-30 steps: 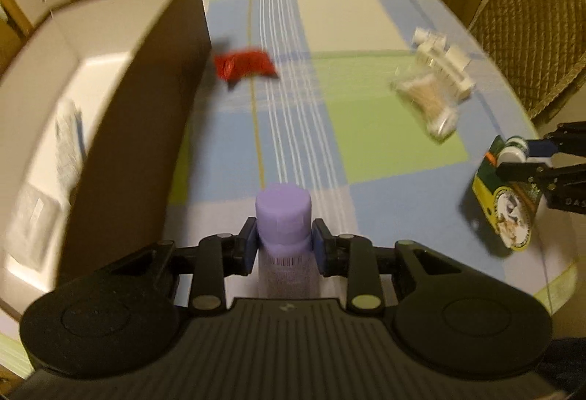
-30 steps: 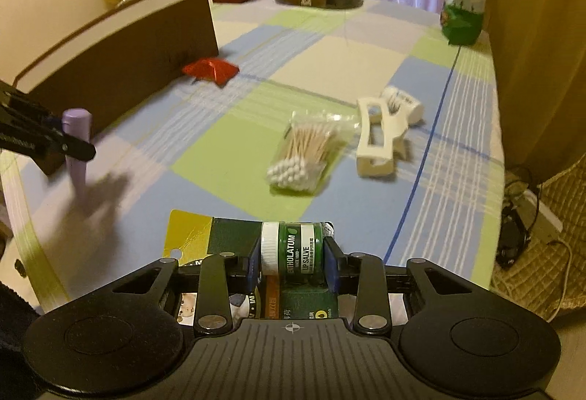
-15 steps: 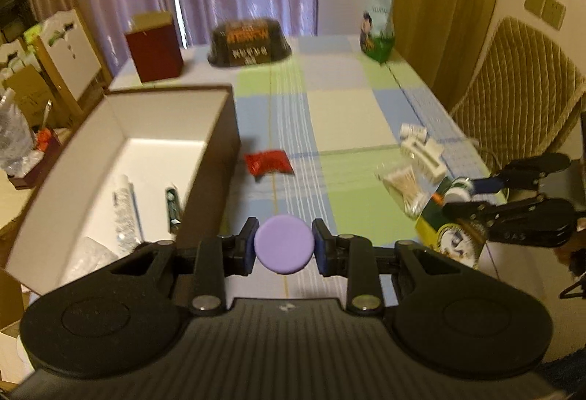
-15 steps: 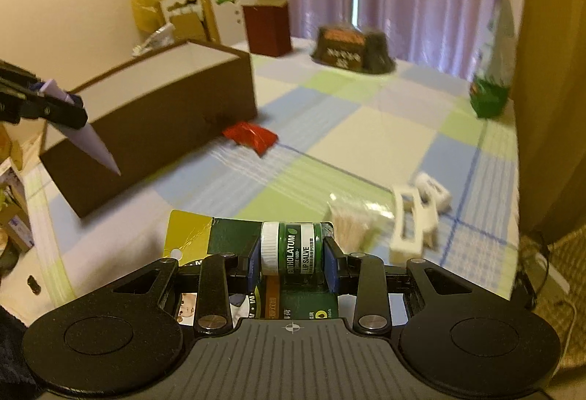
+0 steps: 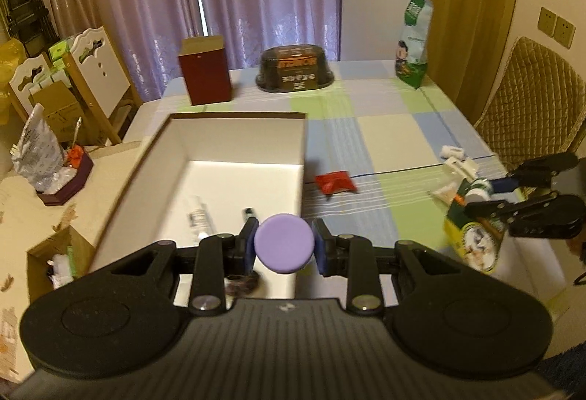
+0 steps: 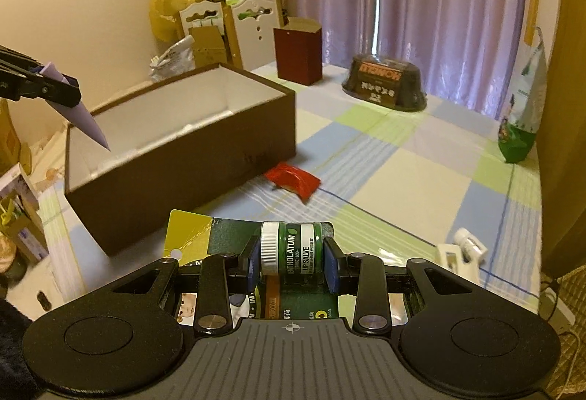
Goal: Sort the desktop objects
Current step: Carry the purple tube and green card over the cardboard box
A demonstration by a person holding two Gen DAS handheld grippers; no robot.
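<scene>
- I see the table (image 5: 388, 129) under a checked cloth of blue, green and cream.
- The box (image 5: 234, 140), brown outside and white inside, stands open on the table's left side; a white tube (image 5: 197, 217) and a small dark item I cannot identify lie on its floor.
- My left gripper (image 5: 285, 246) hangs above the near end of the box, clamped on a purple tube (image 5: 285, 243); from the right wrist view the tube tapers down to a flat tip over the box.
- My right gripper (image 6: 292, 259) is off the table to the right, gripping a green salve jar (image 6: 291, 248) fixed to a yellow and green card (image 6: 190, 235).
- A red packet (image 5: 335, 181) lies on the cloth just beside the box's right wall.
- A white clip (image 6: 462, 251) lies near the table's right edge.
</scene>
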